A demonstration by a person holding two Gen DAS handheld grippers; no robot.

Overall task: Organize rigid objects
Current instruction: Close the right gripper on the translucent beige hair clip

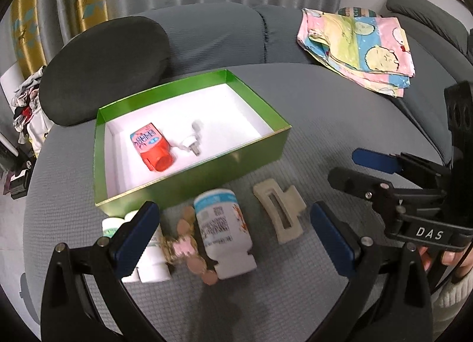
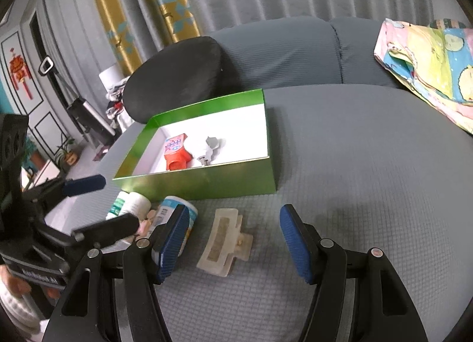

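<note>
- readable writing: "das" in white letters on the right gripper (image 1: 366, 170) body; other print on bottles too blurred to read, possibly chinese characters on the orange bottle (image 1: 150, 147).
- green box (image 1: 189, 191) on the grey cushion, white inside, holding the orange bottle lying on its side, cap toward the near wall, beside a small white-and-grey piece (image 1: 192, 142).
- in front of the box: white bottle (image 1: 224, 232) with blue-and-orange label lying flat, cap toward the camera; beige hair claw (image 2: 224, 241) to its right, long axis running toward the box.
- left gripper (image 1: 233, 241) wide open, empty, above the white bottle.
- right gripper (image 2: 233, 244) half open, gripping nothing, straddling the hair claw.
</note>
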